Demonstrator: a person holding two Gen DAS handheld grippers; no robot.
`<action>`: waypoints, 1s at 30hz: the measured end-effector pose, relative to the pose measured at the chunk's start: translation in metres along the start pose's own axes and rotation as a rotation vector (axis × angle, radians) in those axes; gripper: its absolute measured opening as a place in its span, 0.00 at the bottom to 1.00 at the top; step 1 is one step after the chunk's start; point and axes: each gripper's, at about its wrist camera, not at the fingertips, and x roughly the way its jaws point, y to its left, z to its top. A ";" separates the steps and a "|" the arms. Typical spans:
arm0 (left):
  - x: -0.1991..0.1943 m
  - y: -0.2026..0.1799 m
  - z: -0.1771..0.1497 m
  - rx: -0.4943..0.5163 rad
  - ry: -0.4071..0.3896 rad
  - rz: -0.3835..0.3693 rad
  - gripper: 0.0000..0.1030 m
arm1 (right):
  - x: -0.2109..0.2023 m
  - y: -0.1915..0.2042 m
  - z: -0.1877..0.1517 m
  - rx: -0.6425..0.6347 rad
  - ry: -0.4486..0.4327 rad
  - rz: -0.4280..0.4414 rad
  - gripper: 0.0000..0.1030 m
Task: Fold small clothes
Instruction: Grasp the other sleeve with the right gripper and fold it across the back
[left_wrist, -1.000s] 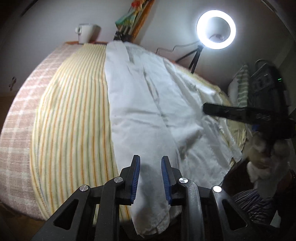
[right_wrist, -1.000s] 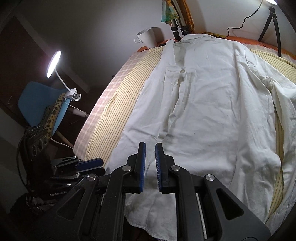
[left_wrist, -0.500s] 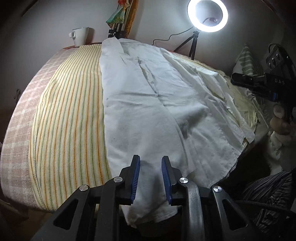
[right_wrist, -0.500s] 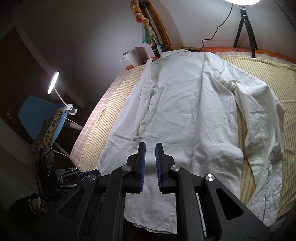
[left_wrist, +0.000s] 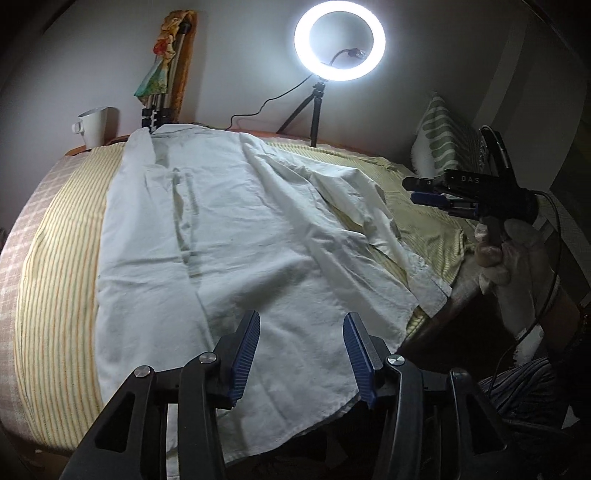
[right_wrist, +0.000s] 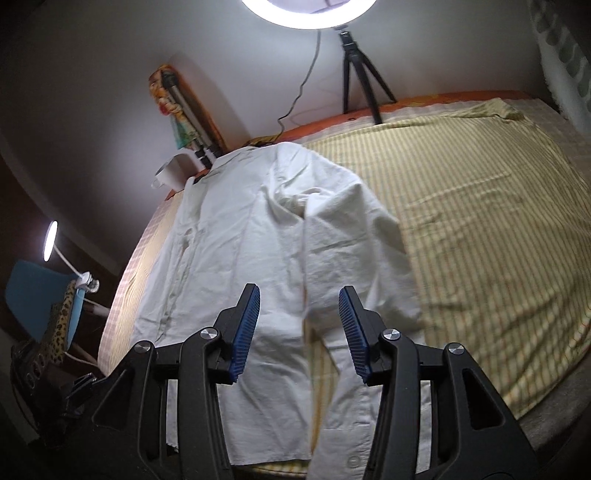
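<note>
We see a white shirt spread flat on a striped sheet that covers the bed, its collar toward the upper left of the left wrist view and its hem running off the bottom edge. One sleeve lies folded down along the shirt's right side, its cuff near the sheet's edge at mid right.

Our left gripper fills the bottom centre of its own view. Its jaws have just been opening and now stand about half apart; the shirt's lower front shows in the gap between the blue pads, but the pads press on nothing — the cloth lies flat beneath them.

Our right gripper sits at the bottom centre of the right wrist view, and it also shows at mid right of the left wrist view, held in a hand. Its jaws too have just been opening and stand about half apart, empty, above the seam where the sleeve meets the shirt's body.

A ring light on a tripod glows at the top of the left view. A white mug stands at the upper left, just beyond the collar.
</note>
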 end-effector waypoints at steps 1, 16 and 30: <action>0.003 -0.004 0.003 -0.001 0.004 -0.007 0.48 | -0.001 -0.010 0.001 0.016 -0.004 -0.015 0.46; 0.042 -0.044 0.017 0.006 0.070 -0.088 0.50 | 0.043 -0.092 0.001 0.142 0.103 -0.054 0.46; 0.047 -0.043 0.015 0.026 0.089 -0.075 0.48 | 0.065 -0.067 0.005 0.045 0.156 0.019 0.07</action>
